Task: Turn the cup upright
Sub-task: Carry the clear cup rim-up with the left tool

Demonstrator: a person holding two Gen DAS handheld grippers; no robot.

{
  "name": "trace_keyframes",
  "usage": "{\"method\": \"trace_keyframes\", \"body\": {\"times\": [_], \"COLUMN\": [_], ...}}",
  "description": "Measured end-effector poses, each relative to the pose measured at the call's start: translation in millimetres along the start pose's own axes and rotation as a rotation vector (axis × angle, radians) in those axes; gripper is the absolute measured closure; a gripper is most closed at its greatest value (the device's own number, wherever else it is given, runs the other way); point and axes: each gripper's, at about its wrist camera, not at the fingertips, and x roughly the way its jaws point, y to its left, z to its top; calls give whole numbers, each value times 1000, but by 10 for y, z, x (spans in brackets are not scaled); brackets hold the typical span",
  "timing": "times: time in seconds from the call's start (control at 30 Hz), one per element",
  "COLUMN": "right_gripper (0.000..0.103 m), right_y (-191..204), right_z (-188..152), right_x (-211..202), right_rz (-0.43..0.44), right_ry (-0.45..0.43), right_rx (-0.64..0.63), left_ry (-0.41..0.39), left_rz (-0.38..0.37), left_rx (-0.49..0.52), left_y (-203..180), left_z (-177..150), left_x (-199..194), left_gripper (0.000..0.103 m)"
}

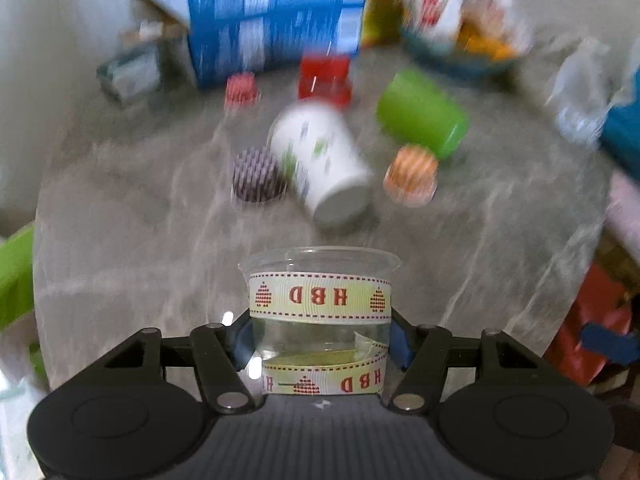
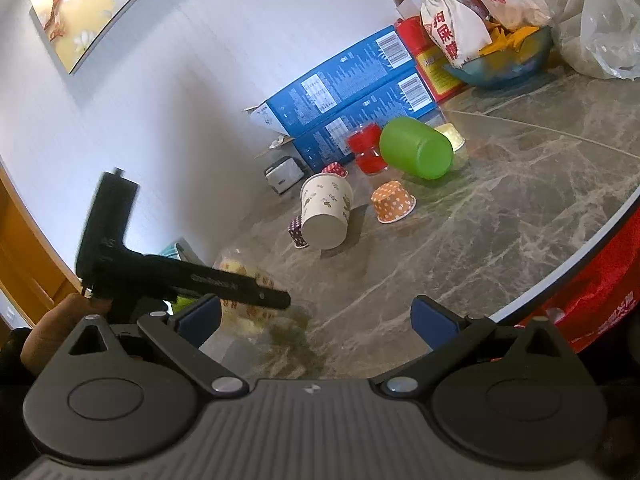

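Note:
My left gripper [image 1: 320, 340] is shut on a clear plastic cup [image 1: 320, 280] with "HBD" ribbon bands, held above the marble table with its rim away from me. In the right wrist view the left gripper and the blurred cup [image 2: 240, 276] are at lower left. My right gripper [image 2: 316, 320] is open and empty over the table's near edge. A white paper cup [image 1: 320, 160] [image 2: 326, 210] lies on its side mid-table. A green cup [image 1: 420, 114] [image 2: 416, 148] also lies tipped over.
Small paper cupcake liners, purple [image 1: 256, 176], orange [image 1: 410, 174] [image 2: 392, 202] and red [image 1: 240, 88], sit around the white cup. Blue boxes [image 2: 352, 92], a red container [image 2: 368, 148], a bowl of snacks [image 2: 504, 64] and plastic bags [image 2: 608, 20] stand at the back.

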Motion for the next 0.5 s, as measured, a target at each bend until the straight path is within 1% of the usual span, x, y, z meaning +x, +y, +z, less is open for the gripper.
{"method": "trace_keyframes", "body": {"times": [0.07, 0.13, 0.17, 0.23, 0.27, 0.3, 0.33, 0.4, 0.5], "right_gripper": [1, 1, 1, 1, 1, 1, 1, 1, 1], "right_y": [13, 26, 30, 29, 19, 8, -6, -45, -96], "right_z": [2, 1, -2, -14, -23, -37, -51, -82, -125], "right_x": [1, 5, 8, 4, -8, -26, -46, -92, -161], "right_rz": [2, 4, 7, 11, 16, 20, 22, 24, 11], "right_ry": [-4, -8, -11, -25, -36, -52, -66, -97, -118], "right_rx": [-5, -11, -14, -17, -17, -18, -18, -14, -13], "left_ry": [-104, -240, -320, -485, -571, -670, -734, -815, -874], "left_rz": [-36, -76, -100, -95, -81, -41, 0, 61, 148], "left_rx": [-9, -52, -79, -127, -148, -159, -162, -179, -146], "left_y": [43, 100, 133, 144, 127, 76, 20, -111, -348], "left_z": [5, -33, -83, -253, -363, -507, -625, -842, -1086], "left_x": [-107, -225, -282, -380, -410, -442, -447, -403, -313], "left_gripper": [37, 37, 38, 38, 38, 38, 38, 38, 38]}}
